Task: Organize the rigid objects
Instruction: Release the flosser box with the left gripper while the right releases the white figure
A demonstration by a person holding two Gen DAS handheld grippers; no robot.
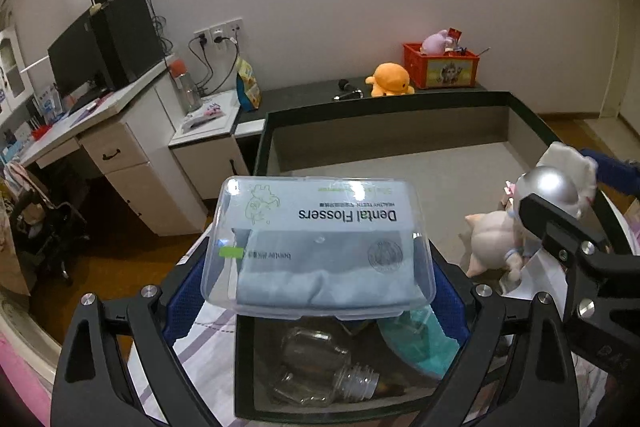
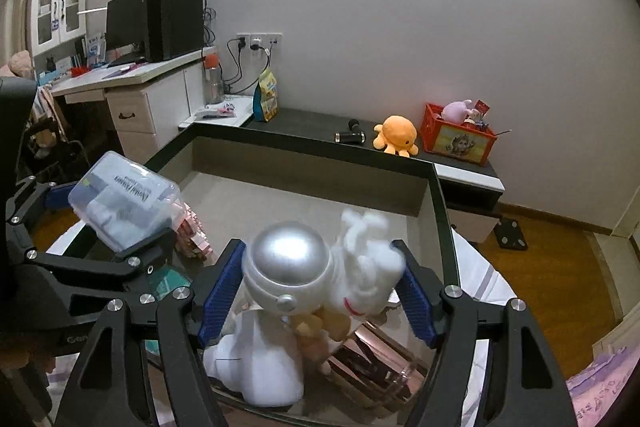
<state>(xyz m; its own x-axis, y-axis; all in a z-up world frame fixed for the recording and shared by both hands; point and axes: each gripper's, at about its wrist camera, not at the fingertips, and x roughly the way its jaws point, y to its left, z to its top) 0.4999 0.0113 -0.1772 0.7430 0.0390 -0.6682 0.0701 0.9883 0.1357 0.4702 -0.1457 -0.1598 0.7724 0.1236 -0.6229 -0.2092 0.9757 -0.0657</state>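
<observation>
Left gripper [image 1: 316, 291] clamps clear dental flosser box [image 1: 320, 243], raised over near-left end of dark bin [image 1: 384, 103]. Right gripper [image 2: 320, 291] grips silver-helmeted astronaut figure [image 2: 288, 259], above bin's near-right part. 1 glass bottle [image 1: 320, 367] lies inside.

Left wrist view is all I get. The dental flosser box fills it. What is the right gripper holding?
Observer: The right gripper is closed around an astronaut figure with a silver helmet, held over the large box.
Operator: Anything under that figure?
Observer: A shiny rose-gold container lies on its side in the box below it.
Operator: And under my flosser box?
Observer: A pink block stack sits just beyond the dental flosser box, which the left gripper holds tilted.
</observation>
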